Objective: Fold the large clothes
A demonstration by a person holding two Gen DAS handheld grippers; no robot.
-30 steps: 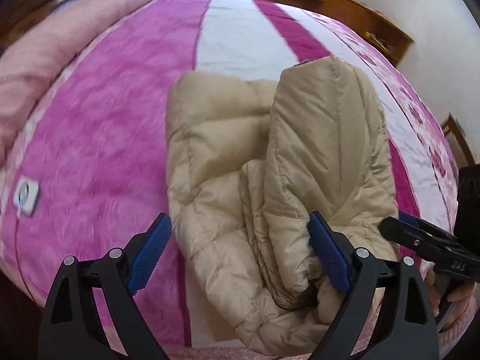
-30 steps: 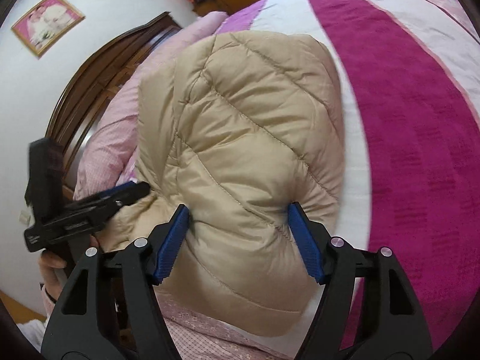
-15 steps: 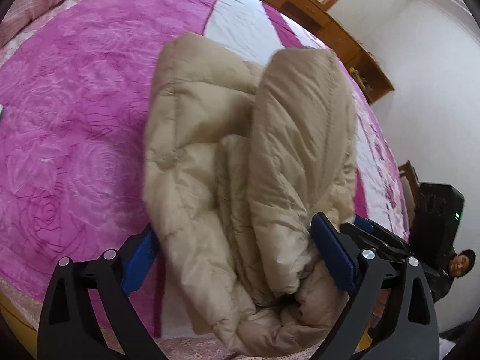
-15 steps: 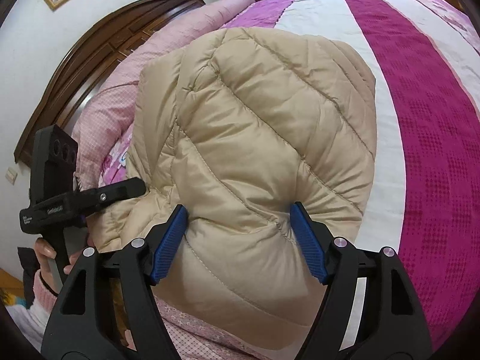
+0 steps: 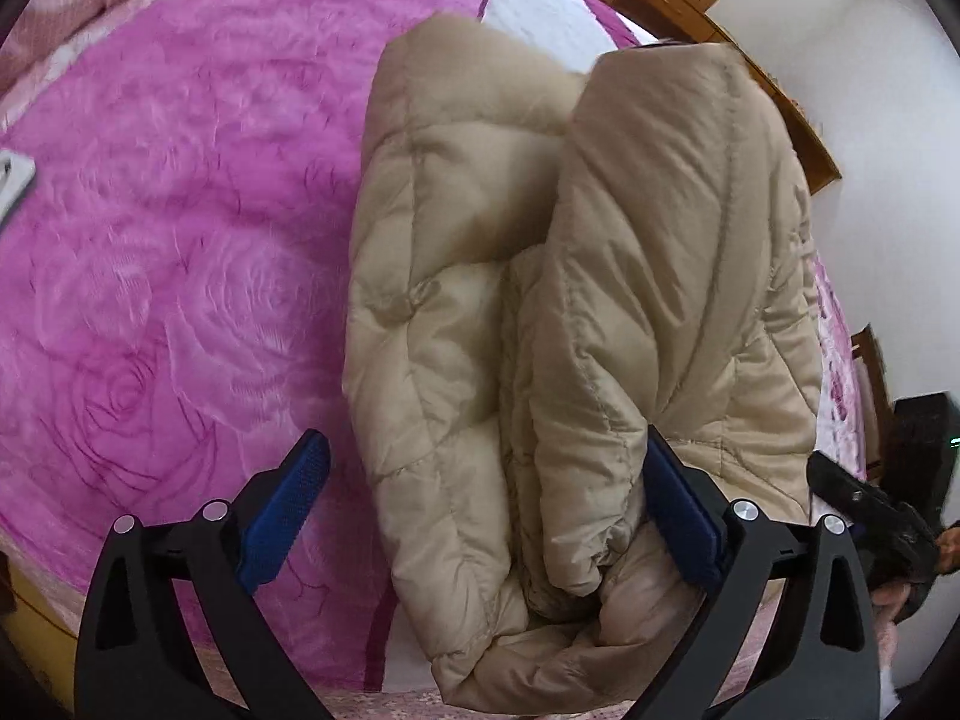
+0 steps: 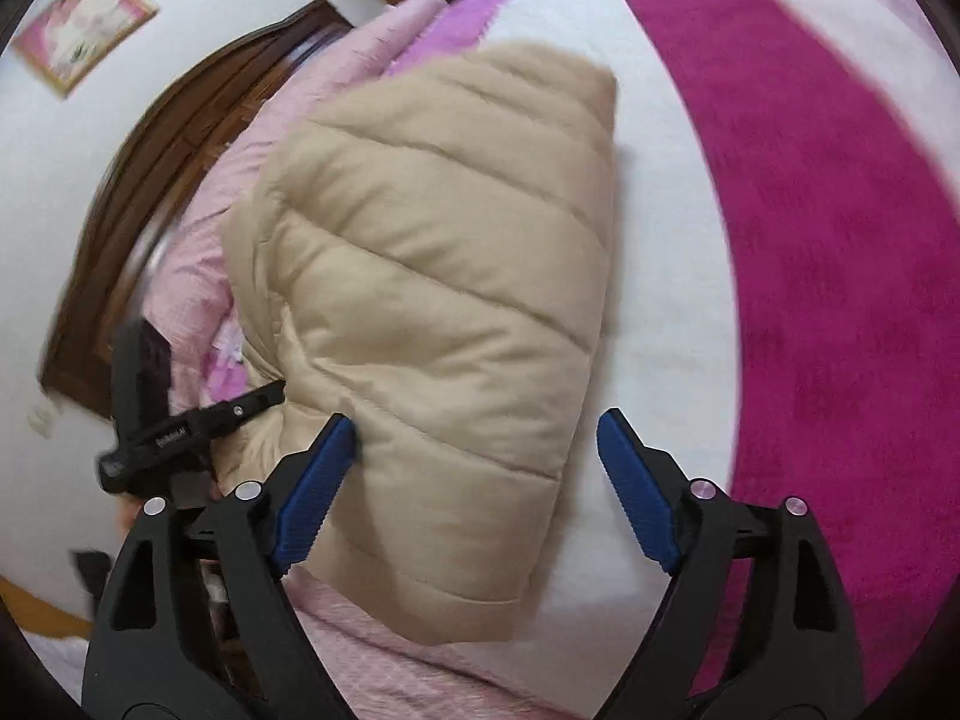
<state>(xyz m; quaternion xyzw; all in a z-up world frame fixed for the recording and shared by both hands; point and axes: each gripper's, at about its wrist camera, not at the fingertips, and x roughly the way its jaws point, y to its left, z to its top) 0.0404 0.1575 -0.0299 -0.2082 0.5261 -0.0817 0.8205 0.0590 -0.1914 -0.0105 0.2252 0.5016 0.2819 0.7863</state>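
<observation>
A beige quilted puffer jacket lies folded in a thick bundle on the pink and white bedspread; it also shows in the right wrist view. My left gripper is open, its jaws wide on either side of the jacket's near end, the right pad against the fabric. My right gripper is open over the jacket's near edge, its left pad touching the fabric and its right pad over the white stripe. Each gripper shows in the other's view: the right one and the left one.
A dark wooden headboard and pink pillows lie at the bed's left in the right wrist view. A wooden bed frame edge runs behind the jacket. A white object lies at the left edge. A framed picture hangs on the wall.
The right gripper's view has shifted so the jacket sits more to the left between its jaws; its right pad is now off the fabric. The left gripper has closed in on the jacket's near end.
</observation>
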